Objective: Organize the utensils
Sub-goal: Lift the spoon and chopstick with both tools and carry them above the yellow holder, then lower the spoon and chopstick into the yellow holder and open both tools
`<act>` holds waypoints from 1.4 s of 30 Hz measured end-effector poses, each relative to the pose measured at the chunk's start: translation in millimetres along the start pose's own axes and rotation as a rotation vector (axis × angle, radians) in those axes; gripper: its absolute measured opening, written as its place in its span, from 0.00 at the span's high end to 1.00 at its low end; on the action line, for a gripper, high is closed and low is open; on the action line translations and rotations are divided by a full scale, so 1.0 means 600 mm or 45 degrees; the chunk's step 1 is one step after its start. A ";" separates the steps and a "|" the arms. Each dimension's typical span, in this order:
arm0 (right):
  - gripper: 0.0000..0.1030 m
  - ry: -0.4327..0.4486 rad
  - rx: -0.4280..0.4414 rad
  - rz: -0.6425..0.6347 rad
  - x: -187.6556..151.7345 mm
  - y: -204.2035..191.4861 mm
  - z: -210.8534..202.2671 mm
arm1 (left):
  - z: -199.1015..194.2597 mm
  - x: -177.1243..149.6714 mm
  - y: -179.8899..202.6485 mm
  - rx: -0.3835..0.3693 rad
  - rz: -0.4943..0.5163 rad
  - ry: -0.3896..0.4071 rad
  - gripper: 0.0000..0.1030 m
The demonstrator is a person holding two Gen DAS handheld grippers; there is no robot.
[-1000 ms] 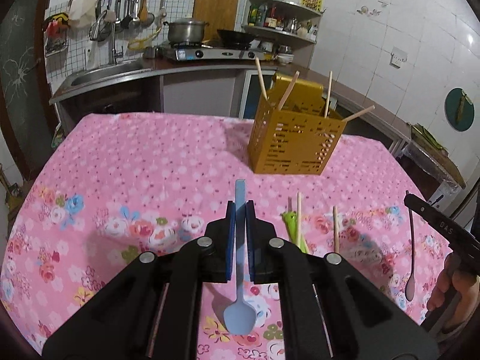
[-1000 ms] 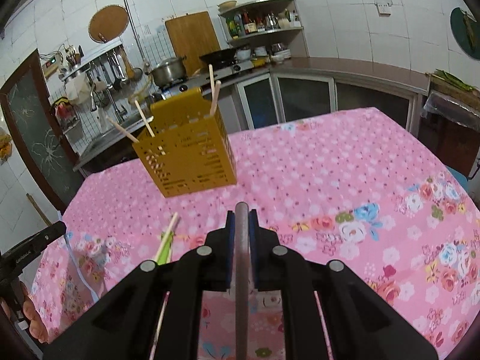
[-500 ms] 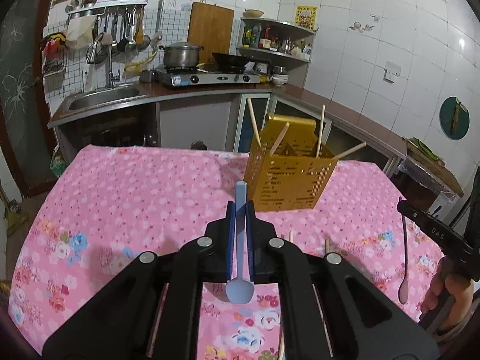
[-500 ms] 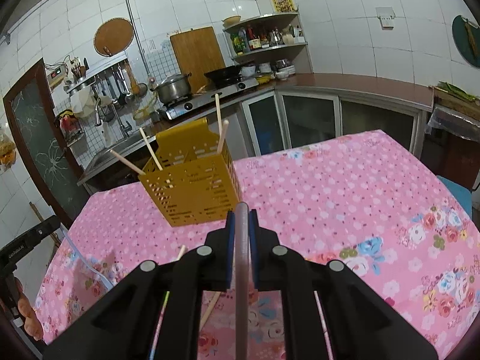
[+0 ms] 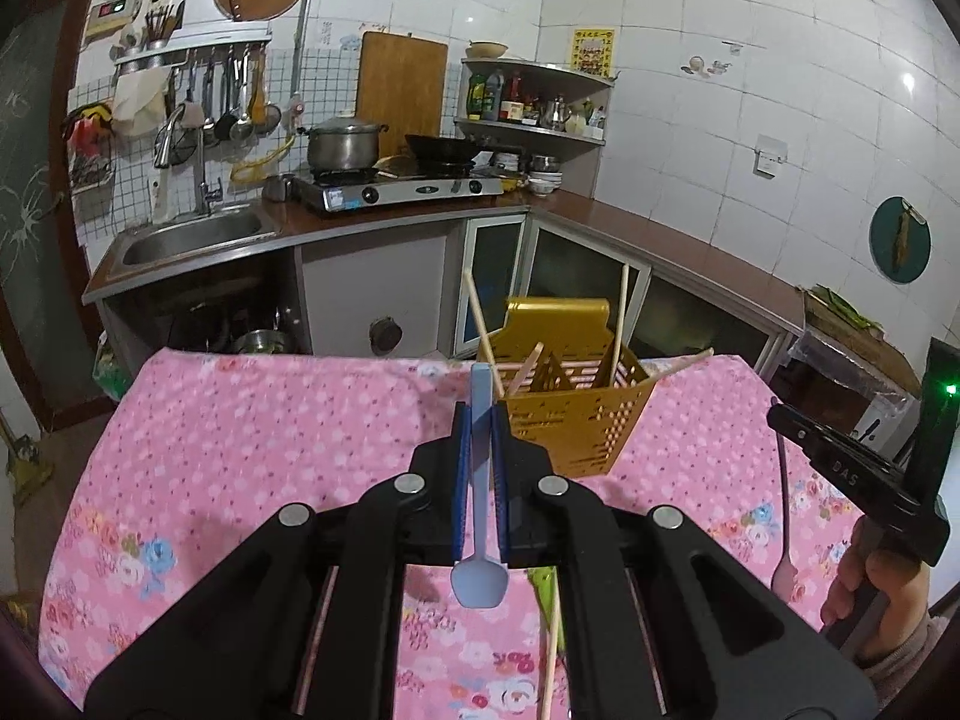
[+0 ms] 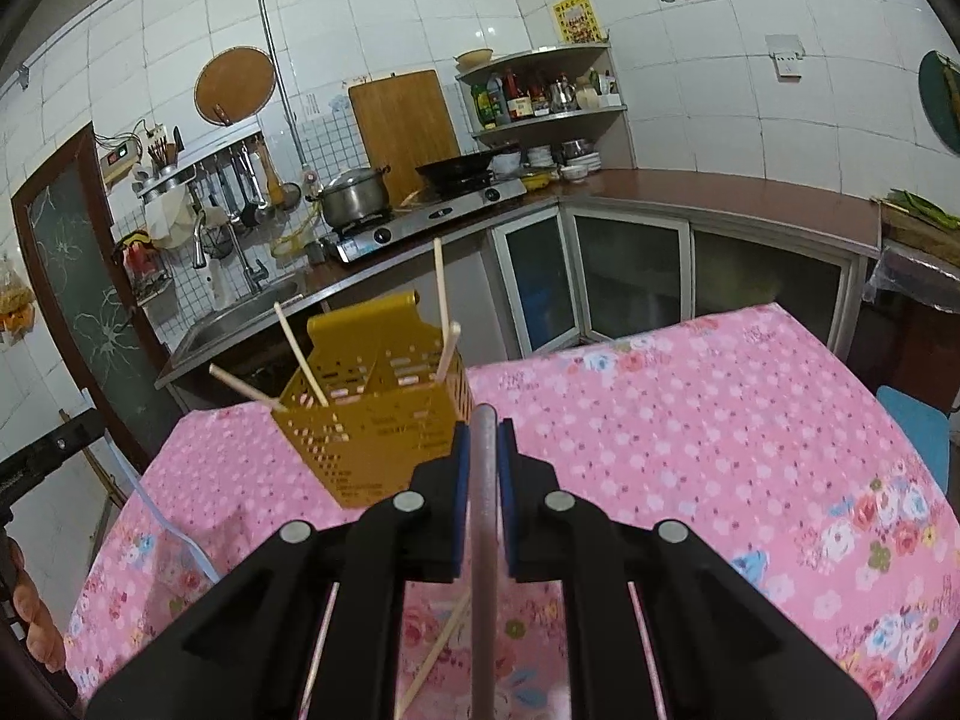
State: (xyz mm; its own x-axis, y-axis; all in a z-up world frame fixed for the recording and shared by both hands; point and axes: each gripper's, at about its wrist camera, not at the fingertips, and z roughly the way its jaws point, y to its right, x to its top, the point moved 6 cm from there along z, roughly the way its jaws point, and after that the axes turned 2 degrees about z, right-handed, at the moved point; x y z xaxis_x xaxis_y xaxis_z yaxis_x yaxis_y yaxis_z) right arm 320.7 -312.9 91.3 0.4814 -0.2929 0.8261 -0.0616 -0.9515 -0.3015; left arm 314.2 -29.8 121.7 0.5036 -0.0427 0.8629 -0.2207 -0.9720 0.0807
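My left gripper [image 5: 480,414] is shut on a light blue spoon [image 5: 480,576], held above the pink floral table [image 5: 240,420] with its bowl toward the camera. Just ahead and to the right stands the yellow utensil basket [image 5: 576,426] with several chopsticks in it. My right gripper [image 6: 483,432] is shut on a grey metal spoon [image 6: 483,540], with the basket [image 6: 384,438] ahead on its left. In the left wrist view the right gripper [image 5: 786,420] shows at the right edge, the metal spoon [image 5: 783,516] hanging from it. A loose chopstick [image 5: 552,648] and a green utensil [image 5: 543,582] lie on the cloth.
Beyond the table runs a kitchen counter with a sink [image 5: 192,234], a stove with a pot [image 5: 345,144] and a corner shelf. A blue stool [image 6: 918,420] stands past the table's right edge. A hand [image 5: 882,588] grips the right tool.
Both grippers have risen with their spoons still held. The basket now sits lower and closer in both views, and more of the wall shows.
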 end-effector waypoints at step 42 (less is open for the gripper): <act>0.91 0.625 0.183 -0.083 0.211 -0.126 0.164 | 0.195 0.182 0.087 0.005 0.108 0.275 0.95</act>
State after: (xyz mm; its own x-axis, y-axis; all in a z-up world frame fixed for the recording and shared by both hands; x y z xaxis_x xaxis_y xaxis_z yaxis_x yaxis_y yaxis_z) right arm 472.4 -268.8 171.9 0.0112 -0.2762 0.9610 0.0918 -0.9567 -0.2761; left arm 455.3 -112.4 161.9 0.2930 -0.0744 0.9532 -0.2509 -0.9680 0.0016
